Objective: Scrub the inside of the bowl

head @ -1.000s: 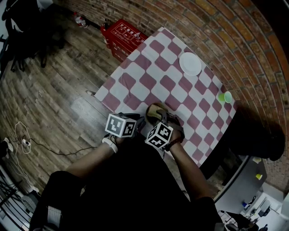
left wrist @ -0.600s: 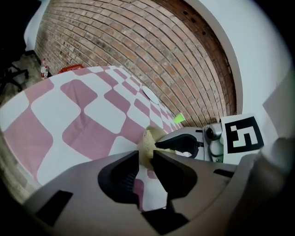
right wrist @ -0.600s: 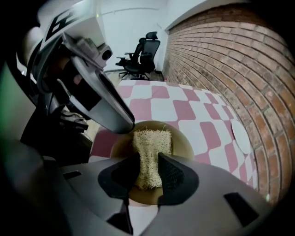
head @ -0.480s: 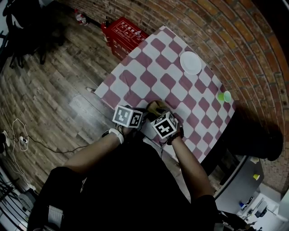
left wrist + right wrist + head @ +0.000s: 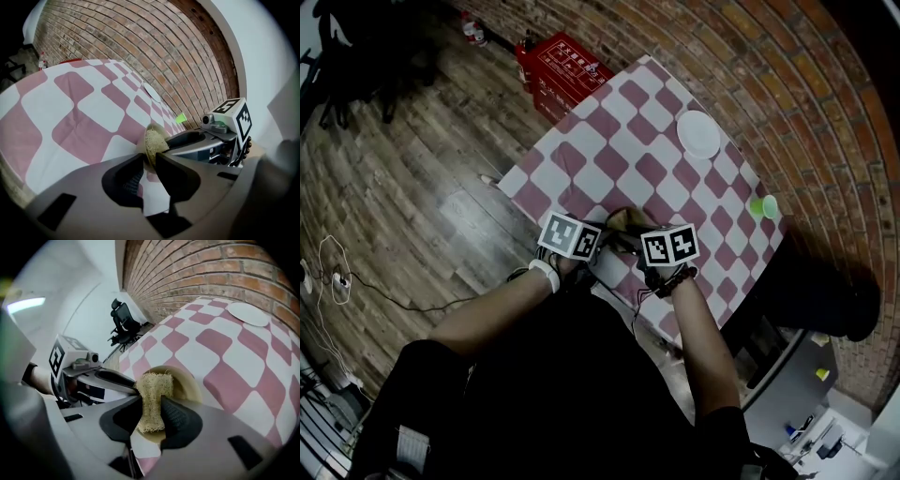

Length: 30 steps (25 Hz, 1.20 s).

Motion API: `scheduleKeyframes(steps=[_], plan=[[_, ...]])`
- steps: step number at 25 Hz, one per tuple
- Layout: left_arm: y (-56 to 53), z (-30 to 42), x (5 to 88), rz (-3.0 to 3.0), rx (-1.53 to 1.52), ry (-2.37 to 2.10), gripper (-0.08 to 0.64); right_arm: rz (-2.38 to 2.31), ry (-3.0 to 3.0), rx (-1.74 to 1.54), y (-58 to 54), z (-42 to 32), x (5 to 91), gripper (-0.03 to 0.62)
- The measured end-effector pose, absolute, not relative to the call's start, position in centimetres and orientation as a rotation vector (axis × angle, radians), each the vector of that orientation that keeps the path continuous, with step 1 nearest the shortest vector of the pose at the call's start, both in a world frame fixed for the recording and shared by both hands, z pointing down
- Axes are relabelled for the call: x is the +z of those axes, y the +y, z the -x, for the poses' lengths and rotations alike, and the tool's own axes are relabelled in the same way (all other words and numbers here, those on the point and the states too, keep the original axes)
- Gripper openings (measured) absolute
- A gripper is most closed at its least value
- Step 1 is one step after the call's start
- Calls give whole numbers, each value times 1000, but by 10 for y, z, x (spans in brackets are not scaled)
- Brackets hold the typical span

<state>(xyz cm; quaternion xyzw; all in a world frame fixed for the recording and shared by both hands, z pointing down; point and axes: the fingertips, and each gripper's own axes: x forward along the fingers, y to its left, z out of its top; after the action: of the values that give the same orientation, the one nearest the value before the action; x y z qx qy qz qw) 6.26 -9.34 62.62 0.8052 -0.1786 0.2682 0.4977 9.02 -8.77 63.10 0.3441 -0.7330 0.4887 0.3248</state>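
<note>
Tan round bowl (image 5: 190, 380) is tilted, opening toward your right gripper (image 5: 152, 416), on the pink-and-white checked tablecloth (image 5: 619, 141) close to the cloth's edge nearest you. Your left gripper (image 5: 150, 161) has its jaws clamped on the bowl's rim; the right one is pinched shut on a straw-coloured fibrous scrub pad (image 5: 153, 390) whose upper end lies against the bowl's inside. Farther out, a white round plate (image 5: 698, 133) and a small green cup (image 5: 764, 204) sit on the side by the brick wall (image 5: 787, 56), well apart from the bowl.
</note>
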Motion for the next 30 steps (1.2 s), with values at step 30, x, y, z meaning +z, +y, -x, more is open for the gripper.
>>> scheduleKeyframes(steps=[30], plan=[[-98, -58, 625, -1967, 658, -421, 91, -856, -1815, 492, -91, -96, 618, 135]])
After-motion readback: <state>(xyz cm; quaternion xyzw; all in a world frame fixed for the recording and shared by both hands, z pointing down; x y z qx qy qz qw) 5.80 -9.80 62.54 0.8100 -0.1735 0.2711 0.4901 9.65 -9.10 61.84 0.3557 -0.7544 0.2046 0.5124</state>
